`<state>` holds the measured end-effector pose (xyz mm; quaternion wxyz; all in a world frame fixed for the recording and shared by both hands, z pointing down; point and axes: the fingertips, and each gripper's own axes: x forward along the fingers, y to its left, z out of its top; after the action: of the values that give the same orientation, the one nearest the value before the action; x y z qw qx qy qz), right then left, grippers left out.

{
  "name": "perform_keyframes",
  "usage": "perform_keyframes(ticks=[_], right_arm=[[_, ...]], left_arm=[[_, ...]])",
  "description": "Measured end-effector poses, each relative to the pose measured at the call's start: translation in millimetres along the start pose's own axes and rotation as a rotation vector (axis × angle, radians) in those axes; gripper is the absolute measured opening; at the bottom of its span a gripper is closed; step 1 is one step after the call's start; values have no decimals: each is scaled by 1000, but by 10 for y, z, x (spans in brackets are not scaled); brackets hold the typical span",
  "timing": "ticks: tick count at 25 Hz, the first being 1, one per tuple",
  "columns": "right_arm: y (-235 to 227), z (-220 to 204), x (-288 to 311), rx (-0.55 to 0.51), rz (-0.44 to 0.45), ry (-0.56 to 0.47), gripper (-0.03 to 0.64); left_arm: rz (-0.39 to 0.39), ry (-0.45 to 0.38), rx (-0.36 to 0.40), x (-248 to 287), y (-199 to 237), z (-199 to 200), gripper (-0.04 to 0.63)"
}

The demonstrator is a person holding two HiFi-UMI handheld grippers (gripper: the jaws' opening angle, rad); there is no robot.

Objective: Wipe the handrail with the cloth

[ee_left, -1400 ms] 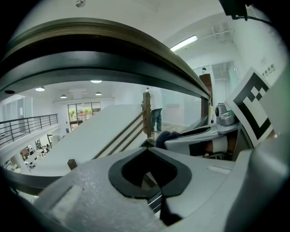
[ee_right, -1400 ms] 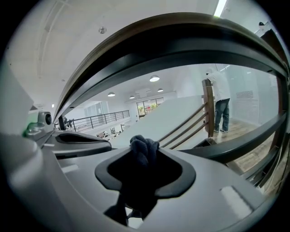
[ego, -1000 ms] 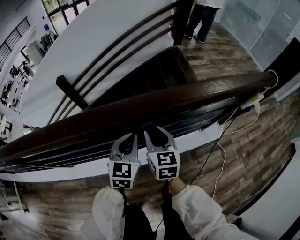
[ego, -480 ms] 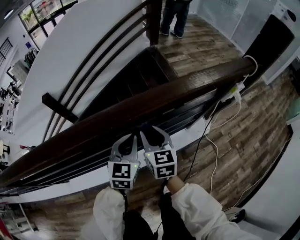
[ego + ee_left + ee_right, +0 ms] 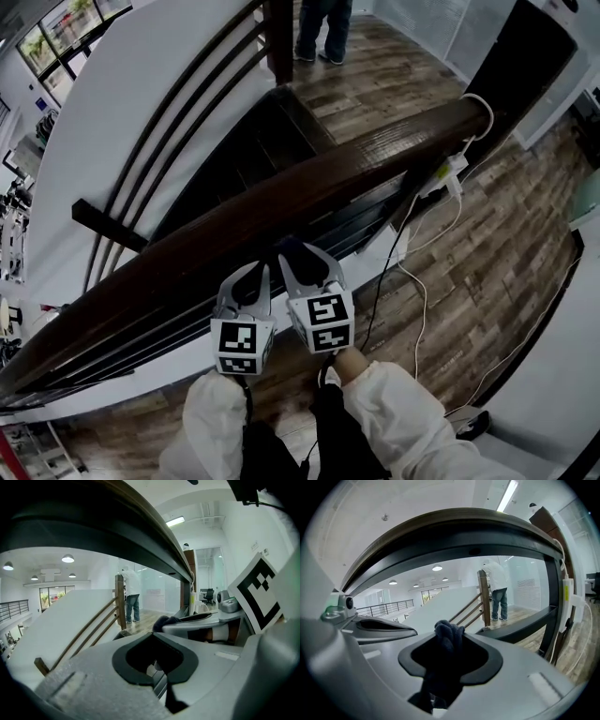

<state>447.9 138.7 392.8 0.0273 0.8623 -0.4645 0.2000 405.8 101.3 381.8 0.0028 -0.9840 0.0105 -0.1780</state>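
Dark cloth (image 5: 449, 637) sits pinched in the right gripper's (image 5: 302, 262) fingers beneath the wooden handrail (image 5: 281, 202); the left gripper's (image 5: 246, 281) fingers are drawn together, empty.

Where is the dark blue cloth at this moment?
In the right gripper view, the dark blue cloth is bunched in the jaws of the right gripper, just below the dark brown wooden handrail.

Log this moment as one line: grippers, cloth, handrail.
left gripper: shut, empty | right gripper: shut on cloth | cloth: dark, bunched, below handrail, no contact visible | background: person standing
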Motion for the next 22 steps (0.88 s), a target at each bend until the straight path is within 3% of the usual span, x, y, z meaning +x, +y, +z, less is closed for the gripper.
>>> perform_keyframes(ticks=[13, 22], right_arm=[[-1364, 215, -73, 26, -113, -28, 143], [-1992, 311, -139, 9, -160, -33, 143]], left_arm=[[-92, -19, 0, 798, -760, 295, 0], [-130, -21, 5, 1213, -1078, 493, 0]])
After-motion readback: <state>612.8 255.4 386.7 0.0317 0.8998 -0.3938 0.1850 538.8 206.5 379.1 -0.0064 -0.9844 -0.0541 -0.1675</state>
